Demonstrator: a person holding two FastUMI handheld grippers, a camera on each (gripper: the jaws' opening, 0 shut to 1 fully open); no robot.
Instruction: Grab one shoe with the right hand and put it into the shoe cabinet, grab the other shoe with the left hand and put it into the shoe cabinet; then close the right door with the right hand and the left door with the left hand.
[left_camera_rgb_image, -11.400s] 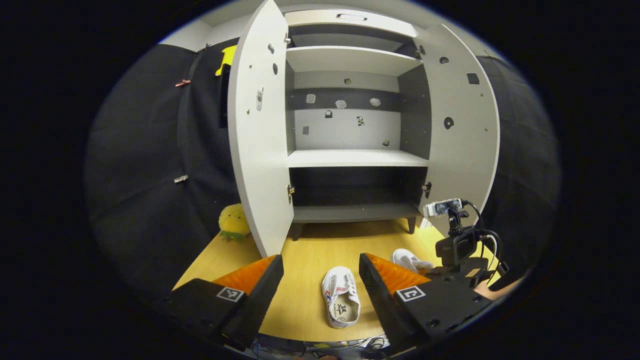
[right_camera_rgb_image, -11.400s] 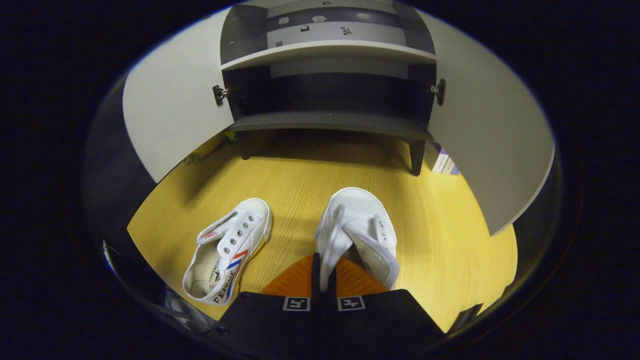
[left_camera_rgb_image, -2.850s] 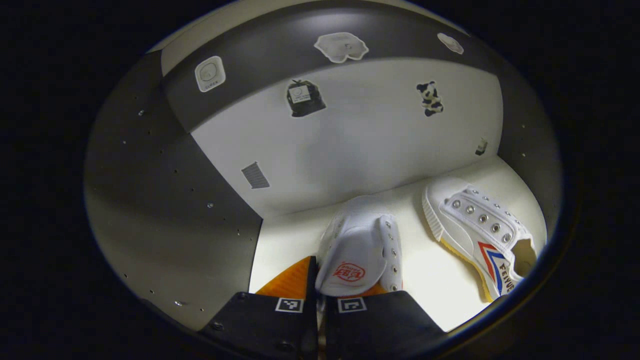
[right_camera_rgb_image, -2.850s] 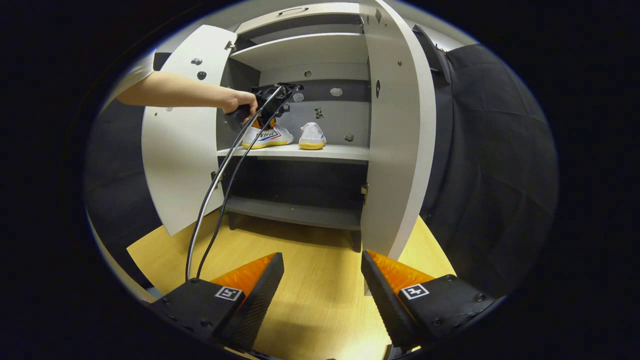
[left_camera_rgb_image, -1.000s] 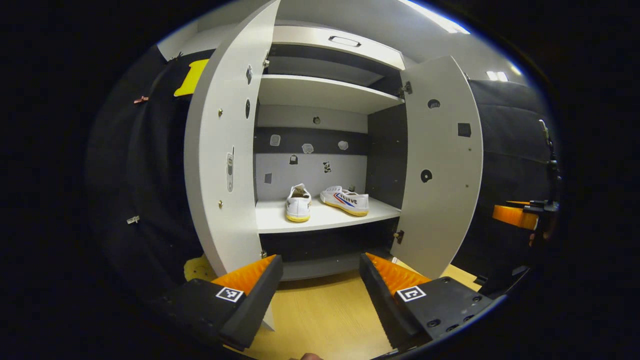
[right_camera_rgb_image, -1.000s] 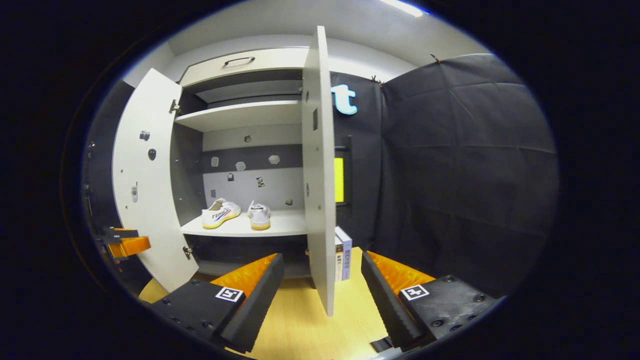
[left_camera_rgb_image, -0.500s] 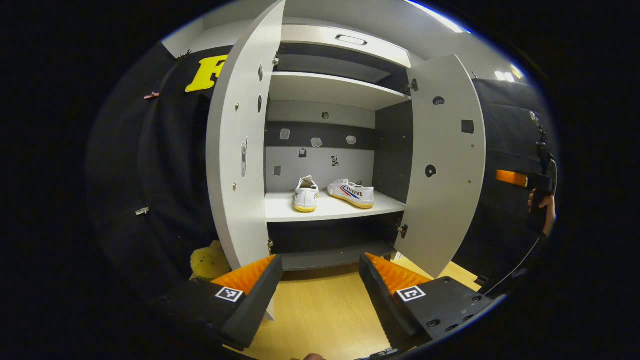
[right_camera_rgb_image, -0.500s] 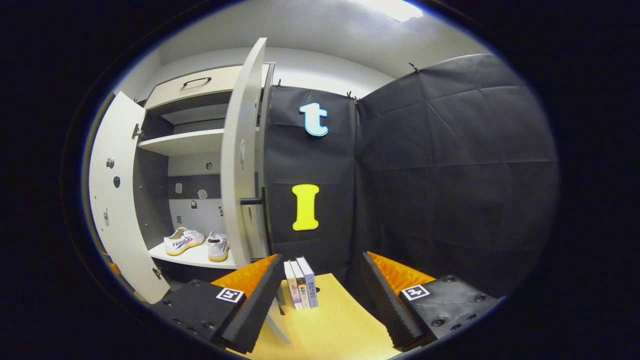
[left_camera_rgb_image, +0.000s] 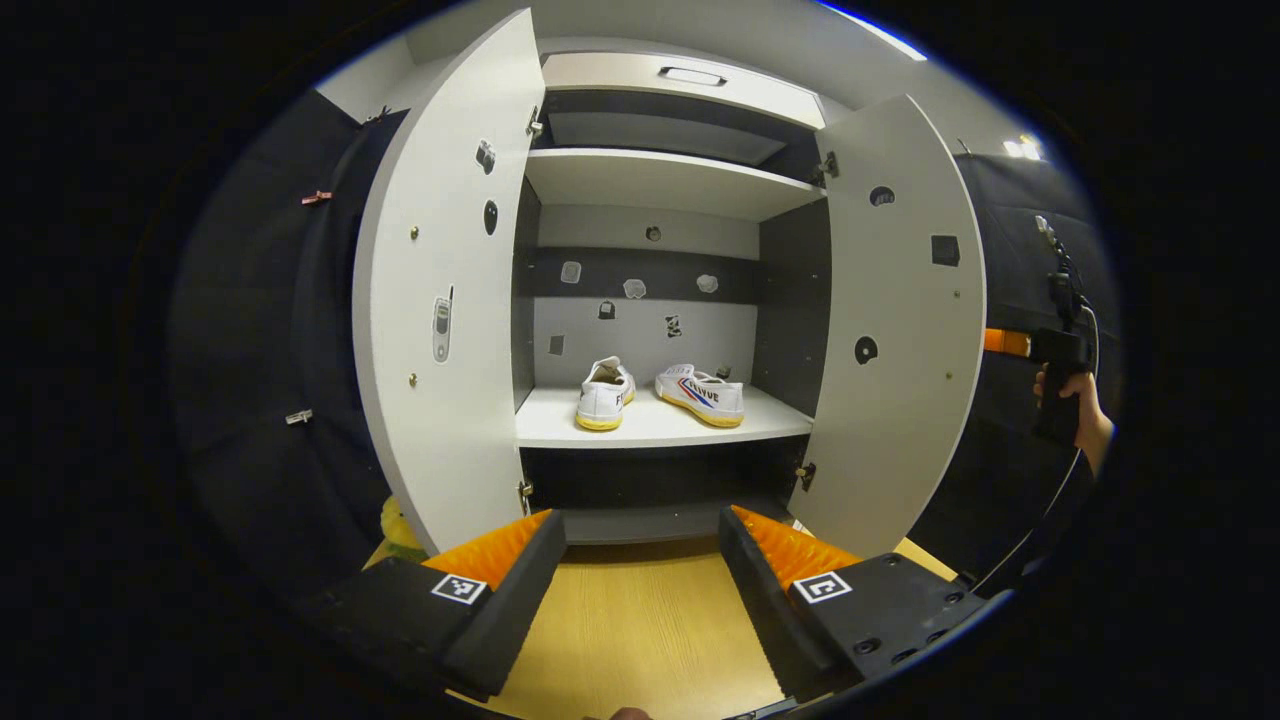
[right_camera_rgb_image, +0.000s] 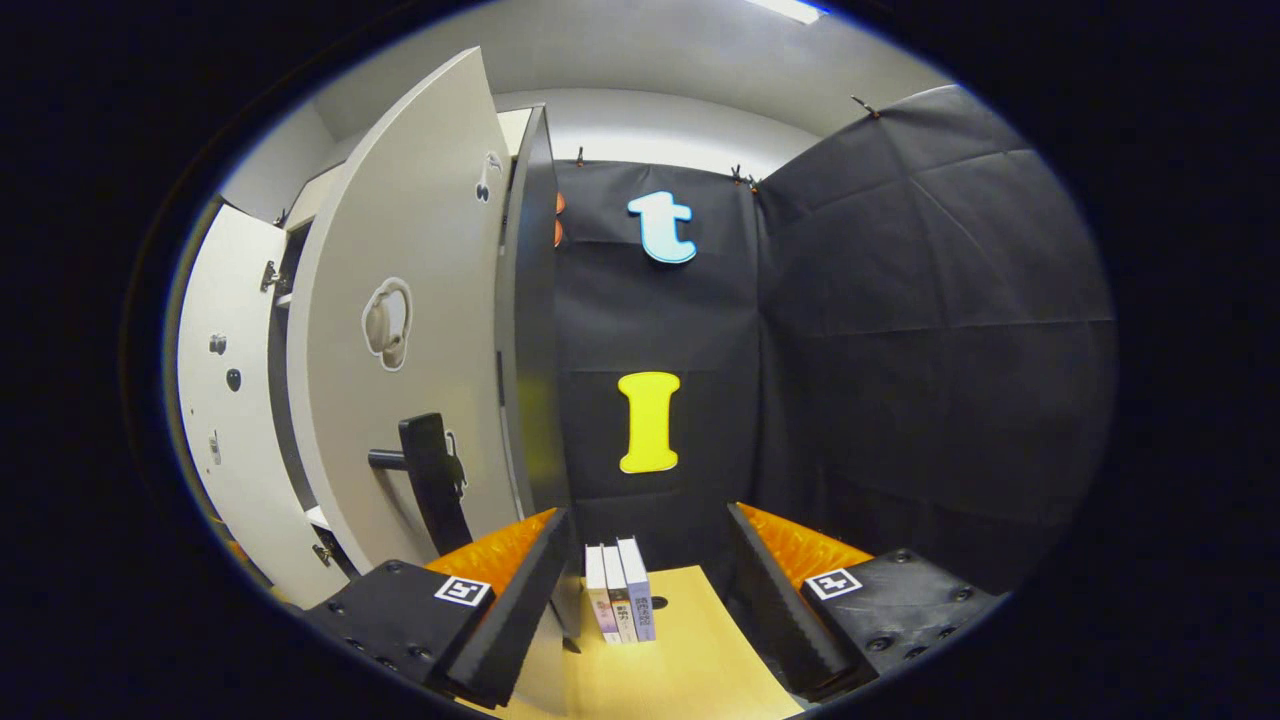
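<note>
Both white sneakers (left_camera_rgb_image: 655, 392) sit side by side on the middle shelf (left_camera_rgb_image: 660, 428) of the shoe cabinet (left_camera_rgb_image: 660, 110), whose right door (left_camera_rgb_image: 900, 330) and left door (left_camera_rgb_image: 440, 300) stand open, while the left gripper (left_camera_rgb_image: 640, 580) and the right gripper (right_camera_rgb_image: 645, 585) are both spread wide and empty.

Black cloth walls (right_camera_rgb_image: 900, 330) are seen around the booth, clipped along the top edge. A pale ceiling (right_camera_rgb_image: 650, 50) with a bright light strip (right_camera_rgb_image: 790, 10) is seen above. The floor (left_camera_rgb_image: 640, 640) is covered in light yellowish wood grain. Three books (right_camera_rgb_image: 622, 592) are stood upright on the floor by the cloth wall. A yellow object (left_camera_rgb_image: 398, 525), possibly a plush toy, is glimpsed low by the floor.
</note>
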